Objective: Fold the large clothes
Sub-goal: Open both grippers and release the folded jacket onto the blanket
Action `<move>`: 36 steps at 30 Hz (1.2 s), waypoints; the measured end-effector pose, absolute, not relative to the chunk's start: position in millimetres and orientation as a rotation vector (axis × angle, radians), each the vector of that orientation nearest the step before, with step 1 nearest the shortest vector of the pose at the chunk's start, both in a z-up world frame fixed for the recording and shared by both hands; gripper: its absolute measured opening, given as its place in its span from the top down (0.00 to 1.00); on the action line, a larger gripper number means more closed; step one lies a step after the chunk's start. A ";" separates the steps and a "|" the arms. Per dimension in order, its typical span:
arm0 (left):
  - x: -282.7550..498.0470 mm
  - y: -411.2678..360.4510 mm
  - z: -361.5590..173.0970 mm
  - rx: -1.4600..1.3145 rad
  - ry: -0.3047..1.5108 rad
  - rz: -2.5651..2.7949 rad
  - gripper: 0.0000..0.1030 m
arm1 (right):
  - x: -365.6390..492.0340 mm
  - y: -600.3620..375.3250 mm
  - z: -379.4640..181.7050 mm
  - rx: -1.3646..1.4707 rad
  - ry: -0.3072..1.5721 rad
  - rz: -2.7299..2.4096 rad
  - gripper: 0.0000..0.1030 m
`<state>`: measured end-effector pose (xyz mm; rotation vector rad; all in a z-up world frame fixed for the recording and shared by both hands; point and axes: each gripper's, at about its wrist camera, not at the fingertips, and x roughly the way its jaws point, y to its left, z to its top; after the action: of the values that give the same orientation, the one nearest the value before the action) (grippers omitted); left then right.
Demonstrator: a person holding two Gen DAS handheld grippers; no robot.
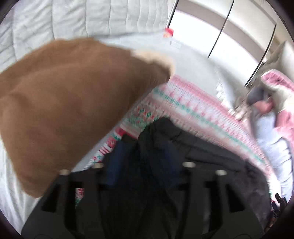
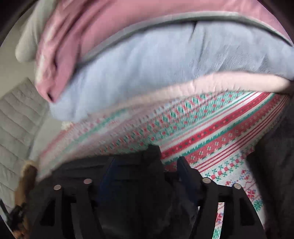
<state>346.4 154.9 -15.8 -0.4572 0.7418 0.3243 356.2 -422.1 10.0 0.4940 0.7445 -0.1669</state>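
Black jacket (image 1: 165, 147) cloth is bunched in both grippers — left gripper (image 1: 145, 165) and right gripper (image 2: 147, 176) each clench it — over a patterned blanket (image 2: 211, 132).

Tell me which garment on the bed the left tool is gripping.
The black garment, bunched in the left tool. The brown one and the patterned one lie beyond it, ungripped.

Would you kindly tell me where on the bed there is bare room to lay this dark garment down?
Bare sheet lies beyond the patterned blanket, toward the quilted headboard. The brown garment crowds one side; pink and blue bedding crowds the other.
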 end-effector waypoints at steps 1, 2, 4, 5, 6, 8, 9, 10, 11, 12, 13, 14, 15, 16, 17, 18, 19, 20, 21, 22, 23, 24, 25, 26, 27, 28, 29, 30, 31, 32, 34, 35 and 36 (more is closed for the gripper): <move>338.1 154.7 -6.0 -0.444 0.714 0.323 0.43 | 345.7 -422.3 23.2 0.517 0.711 -0.161 0.29; 329.3 154.0 4.0 -0.424 0.692 0.326 0.42 | 334.8 -421.3 33.7 0.537 0.692 -0.156 0.28; 306.1 150.7 23.9 -0.393 0.660 0.331 0.41 | 314.8 -417.5 44.0 0.573 0.671 -0.144 0.26; 293.8 146.9 30.7 -0.394 0.649 0.316 0.38 | 298.3 -411.7 45.4 0.596 0.674 -0.131 0.23; 286.0 142.0 33.9 -0.395 0.649 0.292 0.37 | 288.2 -406.8 44.6 0.600 0.705 -0.129 0.21; 269.3 124.4 35.5 -0.389 0.664 0.220 0.37 | 271.9 -396.0 41.2 0.581 0.793 -0.113 0.21; 258.7 110.5 33.0 -0.381 0.678 0.177 0.37 | 259.8 -388.9 39.8 0.566 0.804 -0.083 0.21; 247.7 94.1 28.7 -0.367 0.694 0.133 0.37 | 249.3 -383.2 38.4 0.551 0.809 -0.071 0.21; 237.5 76.7 23.2 -0.339 0.716 0.084 0.37 | 240.4 -379.9 36.7 0.539 0.819 -0.068 0.21; 231.0 65.3 19.0 -0.318 0.732 0.055 0.37 | 228.5 -374.4 32.9 0.528 0.833 -0.061 0.21; 222.5 50.2 11.5 -0.291 0.756 0.017 0.37 | 215.2 -370.5 29.8 0.532 0.840 -0.050 0.21; 215.6 37.6 3.6 -0.268 0.779 -0.011 0.37 | 202.4 -365.9 24.4 0.545 0.851 -0.034 0.21; 211.9 30.6 -0.8 -0.258 0.792 -0.025 0.37 | 190.4 -361.3 17.2 0.559 0.870 -0.020 0.21; 208.4 21.4 -7.1 -0.243 0.805 -0.043 0.37 | 182.0 -355.8 9.4 0.567 0.883 -0.009 0.21; 207.4 14.5 -11.1 -0.226 0.814 -0.054 0.37 | 175.0 -353.2 2.9 0.573 0.897 0.004 0.21; 207.1 7.4 -14.2 -0.204 0.821 -0.063 0.37 | 169.7 -352.1 -2.4 0.574 0.908 0.014 0.21; 207.6 2.7 -16.1 -0.189 0.823 -0.073 0.37 | 165.6 -351.6 -5.4 0.573 0.918 0.022 0.21; 205.7 -2.8 -16.1 -0.177 0.822 -0.084 0.37 | 161.1 -351.6 -8.2 0.572 0.926 0.033 0.21; 204.8 -7.7 -16.6 -0.164 0.819 -0.096 0.37 | 157.2 -353.6 -9.6 0.580 0.928 0.047 0.21; 203.7 -12.3 -16.6 -0.153 0.815 -0.107 0.37 | 152.4 -358.7 -9.6 0.599 0.922 0.065 0.21; 201.8 -15.5 -16.5 -0.147 0.810 -0.116 0.37 | 148.1 -363.5 -9.5 0.621 0.914 0.080 0.21; 200.6 -18.6 -16.6 -0.137 0.806 -0.127 0.37 | 143.6 -368.1 -9.5 0.640 0.909 0.091 0.21; 199.5 -22.3 -17.4 -0.123 0.805 -0.136 0.37 | 140.8 -373.7 -9.4 0.661 0.904 0.100 0.21; 197.6 -24.6 -19.1 -0.112 0.806 -0.140 0.37 | 137.8 -378.9 -10.4 0.679 0.902 0.103 0.21; 197.4 -29.1 -21.3 -0.096 0.810 -0.145 0.37 | 135.5 -383.1 -11.7 0.688 0.903 0.103 0.21; 198.4 -33.7 -24.2 -0.080 0.817 -0.150 0.37 | 136.1 -386.2 -11.9 0.690 0.908 0.102 0.21; 199.0 -39.4 -27.8 -0.059 0.829 -0.153 0.37 | 136.1 -388.0 -14.3 0.690 0.916 0.098 0.21; 200.2 -45.0 -33.2 -0.032 0.845 -0.151 0.36 | 136.8 -388.4 -17.4 0.688 0.924 0.093 0.21; 202.8 -49.9 -40.2 0.000 0.868 -0.138 0.36 | 137.6 -388.3 -19.9 0.686 0.931 0.084 0.21; 205.3 -53.6 -46.2 0.028 0.892 -0.120 0.36 | 139.3 -387.7 -23.3 0.682 0.936 0.065 0.21; 213.0 -55.3 -61.7 0.053 0.947 -0.080 0.36 | 145.9 -385.1 -30.1 0.663 0.944 0.030 0.21; 215.4 -54.1 -66.5 0.038 0.962 -0.071 0.35 | 150.0 -381.9 -34.9 0.652 0.955 0.016 0.21; 217.2 -53.3 -68.4 0.019 0.971 -0.062 0.35 | 153.9 -380.2 -39.2 0.646 0.965 0.006 0.21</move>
<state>217.2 -53.3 -68.4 0.0189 0.9707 -0.0619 153.9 -380.2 -39.2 0.6462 0.9652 0.0058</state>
